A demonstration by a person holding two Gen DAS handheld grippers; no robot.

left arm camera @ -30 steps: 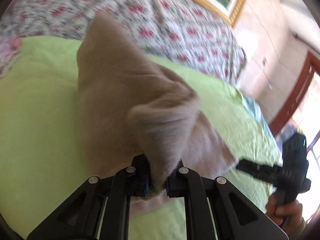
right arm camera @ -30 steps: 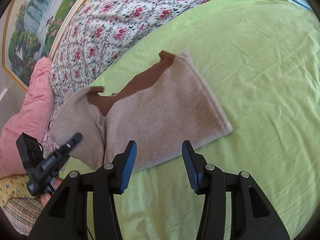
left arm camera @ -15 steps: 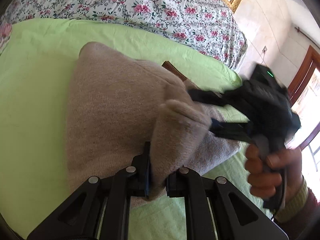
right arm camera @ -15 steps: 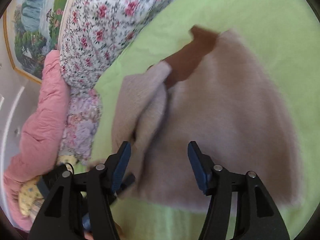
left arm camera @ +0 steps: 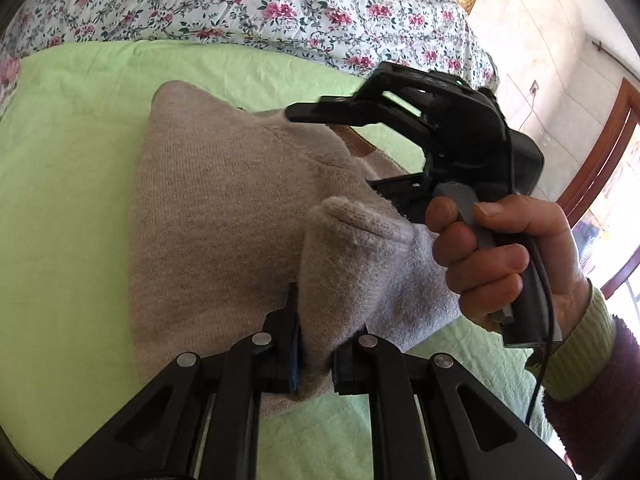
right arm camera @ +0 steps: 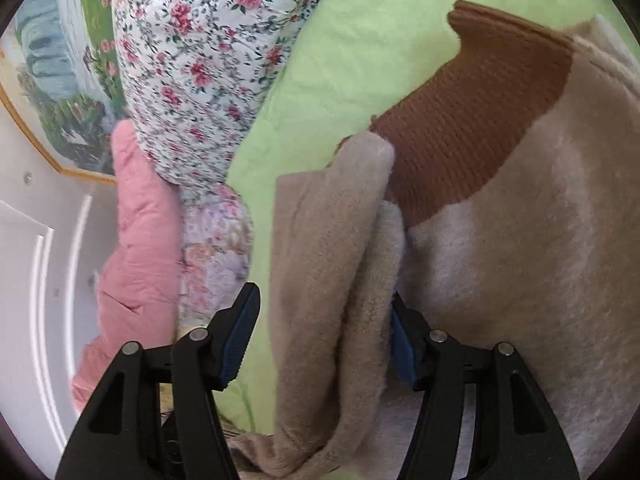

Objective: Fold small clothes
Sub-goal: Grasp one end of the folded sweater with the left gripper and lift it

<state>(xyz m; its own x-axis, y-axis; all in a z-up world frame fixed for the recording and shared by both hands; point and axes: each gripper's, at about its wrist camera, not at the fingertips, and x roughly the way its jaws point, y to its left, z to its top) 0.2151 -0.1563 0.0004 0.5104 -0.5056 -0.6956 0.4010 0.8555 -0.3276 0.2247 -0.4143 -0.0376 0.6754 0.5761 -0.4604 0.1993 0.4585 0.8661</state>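
Hand-held gripper on the left (left arm camera: 314, 364) is clamped on a raised fold of the beige knitted garment (left arm camera: 216, 216), its pads pinching the cloth close to the near edge of the bed. That garment lies on the green bedsheet (left arm camera: 68, 184), spread out from the clamp toward the floral quilt (left arm camera: 248, 4) at the far edge, so its long axis runs roughly away from the left hand-held gripper. A brown ribbed lining (right arm camera: 472, 120) shows where the top layer has opened, toward the far end.

Further right, the right hand-held gripper (right arm camera: 320, 344) is held by the person's hand (left arm camera: 504, 264), a pale green cuff and a dark red sleeve showing at the wrist. Its jaws stand apart, and in the right wrist view a thick beige flap runs straight out between them, lengthwise along the fingers. The left blue pad (right arm camera: 240, 340) looks clear of the cloth; whether the right pad touches it cannot be told, since the flap covers part of it.

The relation that matters for the coming move, as a judgement: the flap already lies inside the open right jaws and in line with them, so the right hand is the nearer one and needs only to close, not to travel. The left hand-held gripper anchors the near end. Closing askew might catch a single layer only.

A pink quilt (right arm camera: 136, 240) and a framed landscape painting (right arm camera: 64, 80) sit beyond the bed's left edge in the right wrist view.
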